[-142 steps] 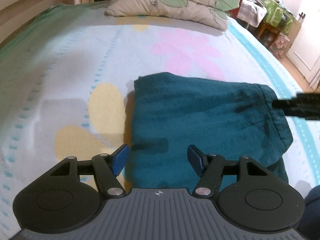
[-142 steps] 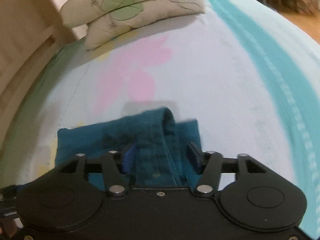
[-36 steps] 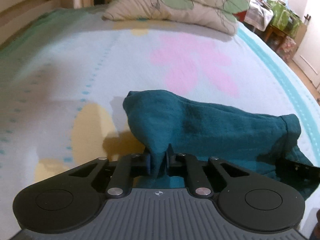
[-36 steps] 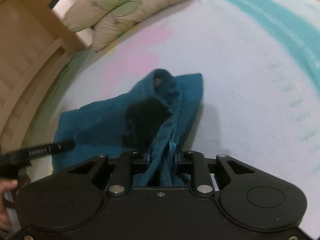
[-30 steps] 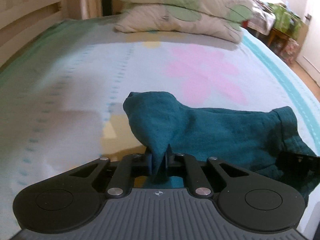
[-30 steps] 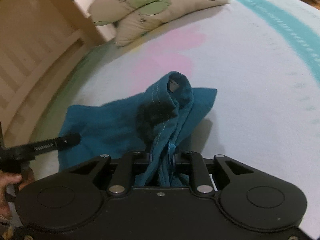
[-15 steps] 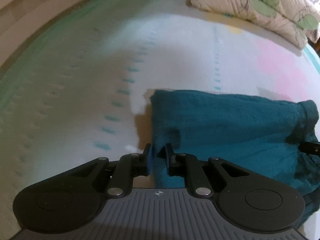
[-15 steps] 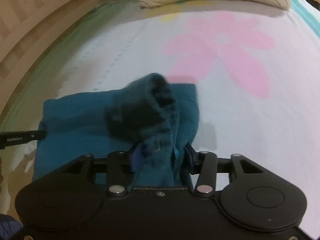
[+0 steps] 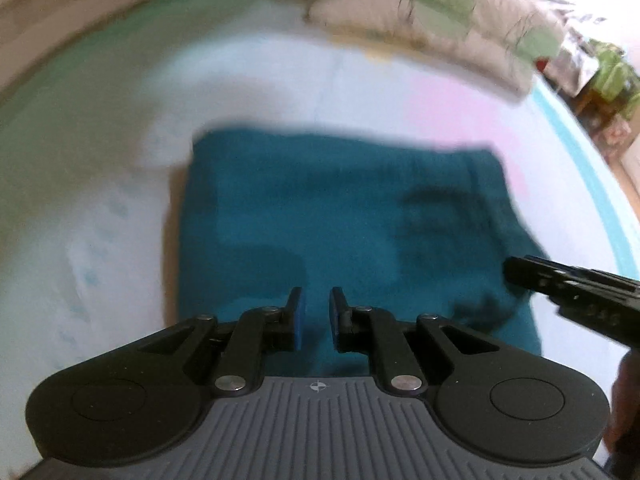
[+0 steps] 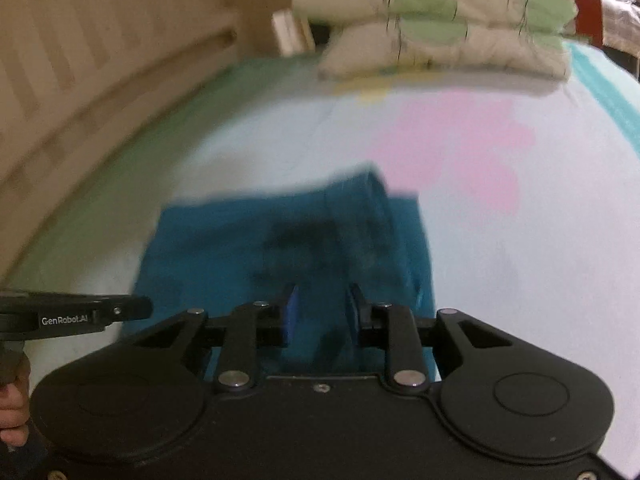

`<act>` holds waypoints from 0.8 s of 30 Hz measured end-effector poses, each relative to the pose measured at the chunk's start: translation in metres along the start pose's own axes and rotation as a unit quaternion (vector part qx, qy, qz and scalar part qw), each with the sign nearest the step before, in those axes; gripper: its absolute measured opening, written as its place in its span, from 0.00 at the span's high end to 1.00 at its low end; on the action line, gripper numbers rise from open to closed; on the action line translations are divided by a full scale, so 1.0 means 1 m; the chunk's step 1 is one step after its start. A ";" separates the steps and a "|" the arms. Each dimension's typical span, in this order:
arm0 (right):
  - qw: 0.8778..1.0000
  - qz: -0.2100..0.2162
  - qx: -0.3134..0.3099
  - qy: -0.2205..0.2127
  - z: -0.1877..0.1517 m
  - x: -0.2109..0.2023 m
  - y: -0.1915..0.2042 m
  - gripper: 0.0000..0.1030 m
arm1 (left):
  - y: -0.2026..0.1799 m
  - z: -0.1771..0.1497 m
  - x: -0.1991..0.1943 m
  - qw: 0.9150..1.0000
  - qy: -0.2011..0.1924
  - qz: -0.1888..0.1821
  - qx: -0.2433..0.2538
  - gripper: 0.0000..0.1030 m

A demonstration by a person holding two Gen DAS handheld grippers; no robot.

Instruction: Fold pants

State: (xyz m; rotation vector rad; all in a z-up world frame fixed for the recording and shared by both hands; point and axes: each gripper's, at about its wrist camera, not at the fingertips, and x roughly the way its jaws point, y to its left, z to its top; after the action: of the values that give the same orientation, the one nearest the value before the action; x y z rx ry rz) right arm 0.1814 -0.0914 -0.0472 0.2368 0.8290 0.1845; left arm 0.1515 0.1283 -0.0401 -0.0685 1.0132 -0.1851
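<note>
Teal pants (image 9: 340, 216), folded into a flat rectangle, lie mid-bed (image 9: 100, 160), below two stacked pillows (image 10: 440, 20) at the head end; left hand-held gripper (image 9: 317, 314) narrowly spread, empty, over the near edge; right hand-held gripper (image 10: 323, 312) spread, empty, over the waistband side

White letters spell "GenRobot.AI" on the side of the black plastic left gripper (image 10: 76, 316), seen at the left edge of the right wrist view. No other words or numbers can be read anywhere.
</note>
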 end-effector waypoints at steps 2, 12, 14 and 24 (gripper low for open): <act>0.999 -0.017 0.002 0.039 -0.011 0.017 -0.005 0.75 | 0.004 -0.013 0.016 0.999 0.029 0.002 -0.016 0.87; 1.000 0.010 0.026 0.004 -0.023 -0.032 0.004 0.70 | -0.007 -0.032 -0.034 0.999 -0.040 0.030 -0.020 0.87; 1.000 0.008 0.024 -0.012 -0.026 -0.051 0.009 0.69 | -0.017 -0.038 -0.051 0.998 -0.054 0.034 -0.008 0.87; 0.997 -0.021 0.008 -0.071 -0.058 -0.114 0.032 0.46 | -0.063 -0.080 -0.105 0.994 -0.093 0.048 0.031 0.84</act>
State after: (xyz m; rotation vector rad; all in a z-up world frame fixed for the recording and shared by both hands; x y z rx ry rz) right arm 0.0601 -0.0815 0.0043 0.2440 0.6949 0.1205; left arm 0.0220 0.0882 0.0149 0.0181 0.8220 -0.1200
